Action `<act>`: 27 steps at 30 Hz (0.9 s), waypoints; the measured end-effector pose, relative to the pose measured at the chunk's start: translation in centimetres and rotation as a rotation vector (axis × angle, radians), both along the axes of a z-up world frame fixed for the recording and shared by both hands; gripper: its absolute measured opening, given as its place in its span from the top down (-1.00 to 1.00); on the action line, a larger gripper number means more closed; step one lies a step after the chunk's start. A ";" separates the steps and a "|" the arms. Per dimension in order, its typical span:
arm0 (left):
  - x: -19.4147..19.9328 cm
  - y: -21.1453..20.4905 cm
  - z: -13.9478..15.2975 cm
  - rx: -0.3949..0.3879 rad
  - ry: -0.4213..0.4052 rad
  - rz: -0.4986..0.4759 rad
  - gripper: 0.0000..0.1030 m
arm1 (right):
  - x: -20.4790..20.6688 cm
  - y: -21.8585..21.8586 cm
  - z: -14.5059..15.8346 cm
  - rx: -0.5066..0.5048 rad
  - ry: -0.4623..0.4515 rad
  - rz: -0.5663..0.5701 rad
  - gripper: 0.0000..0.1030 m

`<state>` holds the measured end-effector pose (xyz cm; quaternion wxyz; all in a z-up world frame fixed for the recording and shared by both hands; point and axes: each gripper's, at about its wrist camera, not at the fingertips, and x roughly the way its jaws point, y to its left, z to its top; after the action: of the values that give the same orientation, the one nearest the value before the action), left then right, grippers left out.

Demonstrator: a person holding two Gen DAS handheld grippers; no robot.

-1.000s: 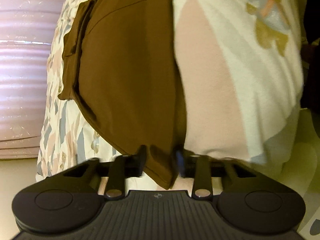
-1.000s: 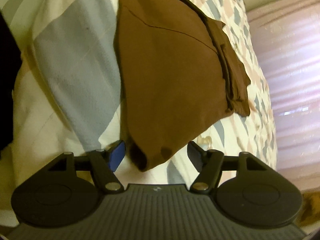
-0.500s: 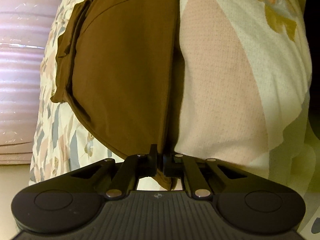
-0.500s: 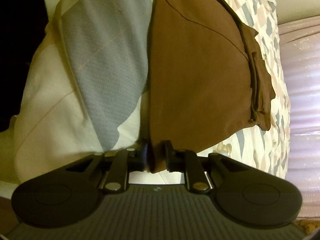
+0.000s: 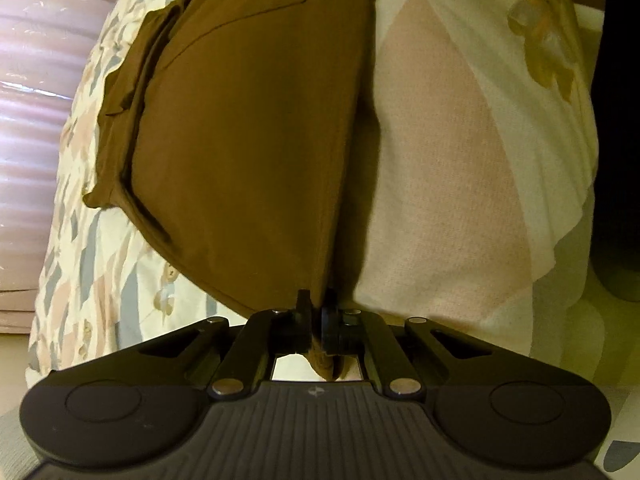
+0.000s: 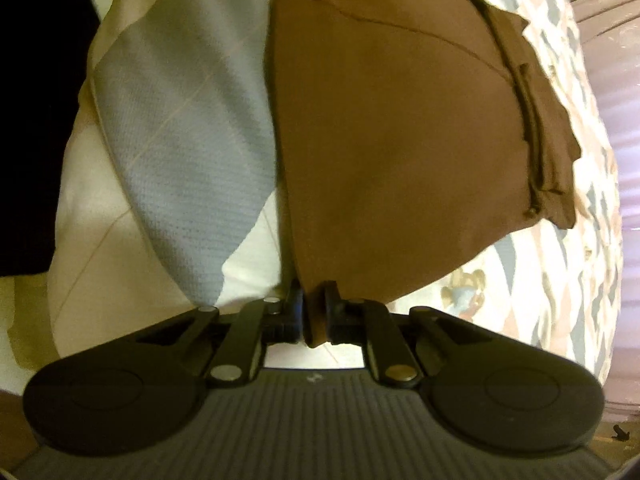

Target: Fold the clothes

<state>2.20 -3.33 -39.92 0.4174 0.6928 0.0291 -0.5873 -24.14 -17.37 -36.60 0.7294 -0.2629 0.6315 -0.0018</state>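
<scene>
We have the left tongs [image 5: 316,312] and right tongs [image 6: 314,312] each clamped on a lower corner of the brown garment [image 5: 248,152] lying mid-frame on the patterned bed [image 5: 80,264]; the thin pinch could slip when lifted.

We find no readable text, label, brand name or number in either view. The only mark is a small pale emblem on the ribbed dark grey gripper housing [image 5: 316,391], lower centre of each frame, too small to make out.
</scene>
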 end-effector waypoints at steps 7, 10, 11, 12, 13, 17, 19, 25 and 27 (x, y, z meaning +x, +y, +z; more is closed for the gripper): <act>1.2 -0.7 0.2 0.033 0.081 0.000 0.88 | 1.2 -0.3 -0.6 -0.001 0.063 -0.047 0.69; 2.1 -0.5 1.5 0.075 0.144 0.048 0.79 | 1.9 -1.0 -0.3 -0.032 0.087 -0.116 -0.03; 2.5 -0.4 2.0 0.092 0.169 0.070 0.77 | 2.0 -1.7 0.3 -0.010 0.096 -0.155 -0.15; 3.1 -0.4 2.7 0.114 0.198 0.095 0.68 | 2.1 -2.4 0.8 0.011 0.105 -0.194 -0.27; 3.9 -0.3 3.5 0.139 0.230 0.122 0.65 | 2.2 -3.2 1.5 0.042 0.111 -0.240 -0.27; 8.9 -0.8 7.0 0.229 0.333 0.272 0.64 | 0.3 -9.1 5.1 0.251 0.086 -0.516 -0.27; 11.9 -2.2 8.3 0.230 0.334 0.354 0.63 | -1.0 -12.7 6.7 0.333 0.052 -0.655 -0.20; 22.3 -15.8 10.5 -0.019 0.597 0.737 0.50 | -0.2 -27.7 9.5 0.569 -0.378 -0.988 -0.08; 24.4 -22.2 10.6 -0.107 0.734 0.767 0.48 | 2.2 -32.8 9.7 0.617 -0.501 -0.994 0.00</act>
<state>26.59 -25.54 -29.28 0.5992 0.3592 0.3944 -0.5970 -21.90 -50.17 -26.90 0.8094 0.2921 0.4597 -0.2197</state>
